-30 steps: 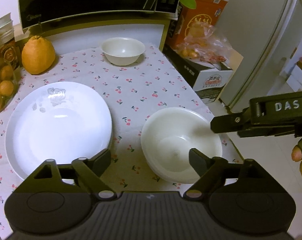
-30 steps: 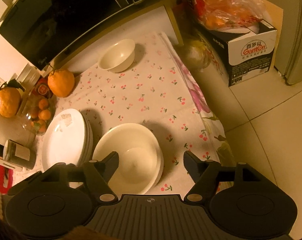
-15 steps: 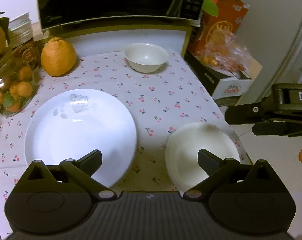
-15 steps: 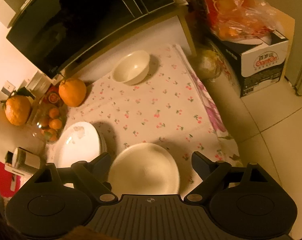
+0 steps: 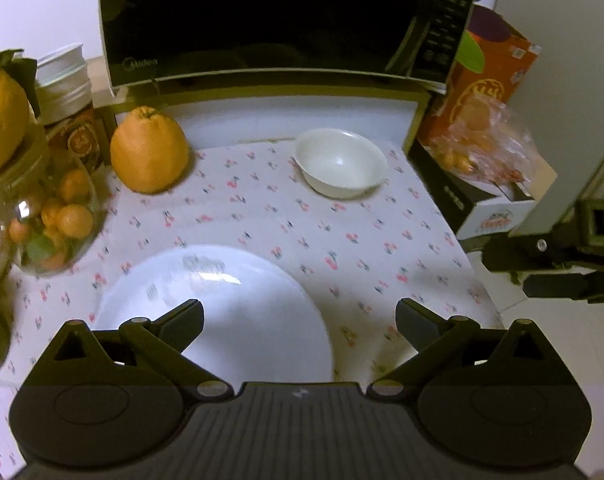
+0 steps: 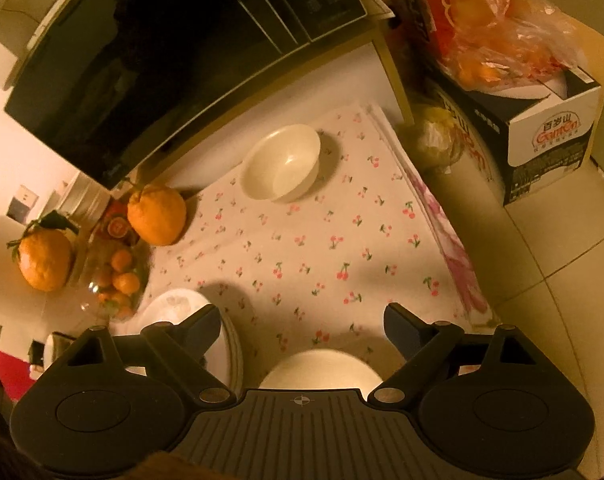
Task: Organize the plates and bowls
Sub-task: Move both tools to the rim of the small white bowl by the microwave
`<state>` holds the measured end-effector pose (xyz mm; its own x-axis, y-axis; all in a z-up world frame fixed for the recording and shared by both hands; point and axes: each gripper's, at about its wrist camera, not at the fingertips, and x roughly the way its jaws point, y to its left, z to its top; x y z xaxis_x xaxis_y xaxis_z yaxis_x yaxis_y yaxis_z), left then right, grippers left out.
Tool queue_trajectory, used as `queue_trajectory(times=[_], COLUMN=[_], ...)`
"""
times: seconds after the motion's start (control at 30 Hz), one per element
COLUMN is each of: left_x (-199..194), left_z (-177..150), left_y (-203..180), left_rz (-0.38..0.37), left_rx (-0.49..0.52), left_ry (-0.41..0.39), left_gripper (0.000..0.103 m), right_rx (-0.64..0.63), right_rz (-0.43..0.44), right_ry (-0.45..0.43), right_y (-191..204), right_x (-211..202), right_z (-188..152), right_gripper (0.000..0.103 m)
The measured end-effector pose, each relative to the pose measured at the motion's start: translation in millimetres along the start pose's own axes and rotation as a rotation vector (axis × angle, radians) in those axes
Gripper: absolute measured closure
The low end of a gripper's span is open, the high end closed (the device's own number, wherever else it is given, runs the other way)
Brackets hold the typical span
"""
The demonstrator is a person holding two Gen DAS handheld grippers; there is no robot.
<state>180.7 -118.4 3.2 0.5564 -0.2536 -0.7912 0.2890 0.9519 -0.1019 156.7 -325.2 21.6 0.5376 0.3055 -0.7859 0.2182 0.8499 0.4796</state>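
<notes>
A stack of white plates (image 5: pixel 238 312) lies on the cherry-print cloth (image 5: pixel 341 240), under my left gripper (image 5: pixel 300 312), which is open and holds nothing. A small white bowl (image 5: pixel 341 164) stands alone at the back of the cloth, below the microwave. In the right wrist view the same bowl (image 6: pixel 282 164) is far ahead and the plates (image 6: pixel 174 304) sit behind the left finger. The rim of a wider white bowl (image 6: pixel 321 368) shows low between the fingers of my right gripper (image 6: pixel 302 316), open and empty above it. My right gripper (image 5: pixel 561 256) also shows at the left view's right edge.
A black microwave (image 5: pixel 262 16) spans the back. A large orange fruit (image 5: pixel 148 156) and a glass jar of small oranges (image 5: pixel 58 216) stand at the left. Cardboard boxes (image 6: pixel 541 128) with a bag of fruit sit on the tiled floor past the table's right edge.
Both grippers have drawn back from the wide bowl and their jaws have spread wider. The wide bowl has slid to the bottom of both views, and the plates now lie under the left gripper.
</notes>
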Motion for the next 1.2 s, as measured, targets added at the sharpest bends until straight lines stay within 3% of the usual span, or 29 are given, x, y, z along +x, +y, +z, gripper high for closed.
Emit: queue_trajectory(times=[0.3,0.73,1.03,1.2], left_x=[29,79,105,119], left_z=[30,73,89,92], left_y=[20,38,37,35], left_rz=[0.02,-0.066,-0.153,-0.156], left_rx=[0.004,-0.021,-0.079,-0.076], left_ry=[-0.013,-0.028,-0.037,-0.043], left_gripper=[0.001,0.002,0.016,0.027], right_rx=[0.031,0.058,0.115,0.152], right_rz=[-0.038,-0.064,-0.048,-0.034], right_ry=[0.02,0.019,0.013,-0.016], right_y=[2,8,0,-8], right_x=[32,81,117,129], right_z=[34,79,96,102], right_gripper=[0.012,0.012,0.012,0.012])
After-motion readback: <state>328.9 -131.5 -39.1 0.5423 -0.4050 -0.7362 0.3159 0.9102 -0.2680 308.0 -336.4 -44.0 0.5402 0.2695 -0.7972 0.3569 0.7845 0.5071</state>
